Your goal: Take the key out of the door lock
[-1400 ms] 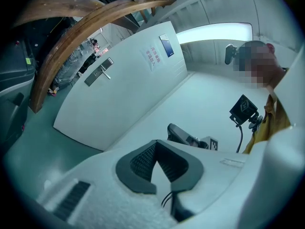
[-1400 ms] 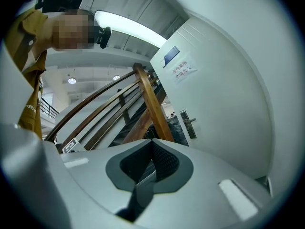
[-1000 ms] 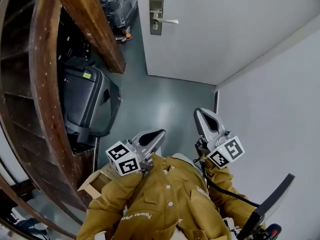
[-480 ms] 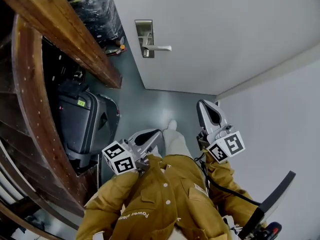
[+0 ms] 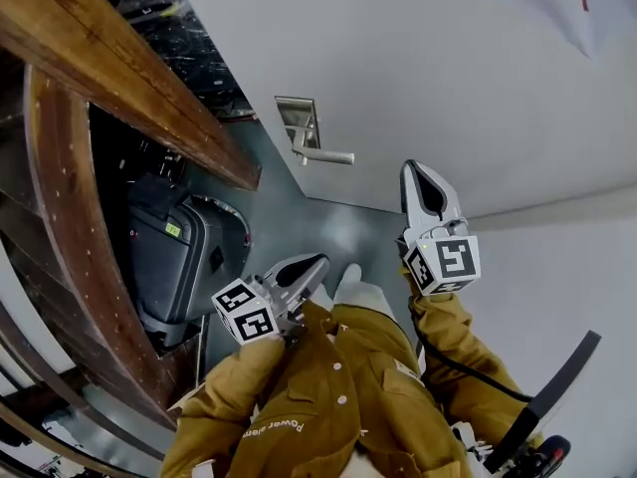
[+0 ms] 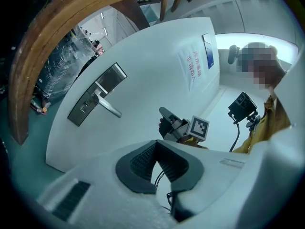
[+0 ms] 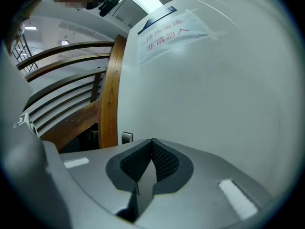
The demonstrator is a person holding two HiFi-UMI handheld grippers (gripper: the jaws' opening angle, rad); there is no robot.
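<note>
The white door (image 5: 448, 88) carries a metal lock plate (image 5: 299, 122) with a lever handle (image 5: 325, 154). The left gripper view shows the same plate (image 6: 97, 93) and handle (image 6: 109, 107). A key is too small to make out in any view. My left gripper (image 5: 317, 264) is held low by my chest, shut on nothing, its jaws (image 6: 156, 141) pointing at the door. My right gripper (image 5: 419, 171) is raised close to the door, right of the handle. It is shut and empty (image 7: 152, 140), with a corner of the lock plate (image 7: 127, 137) just left of its tips.
A curved wooden stair stringer (image 5: 109, 58) runs down the left. A black suitcase (image 5: 174, 247) stands under it, with plastic-wrapped goods (image 5: 189, 28) behind. A paper notice (image 7: 174, 27) hangs high on the door. A white wall (image 5: 567, 267) closes the right side.
I have stepped closer to the door, so the lock plate sits lower and nearer in the head view. My right gripper has risen toward the door. My left gripper has stayed by my chest.
</note>
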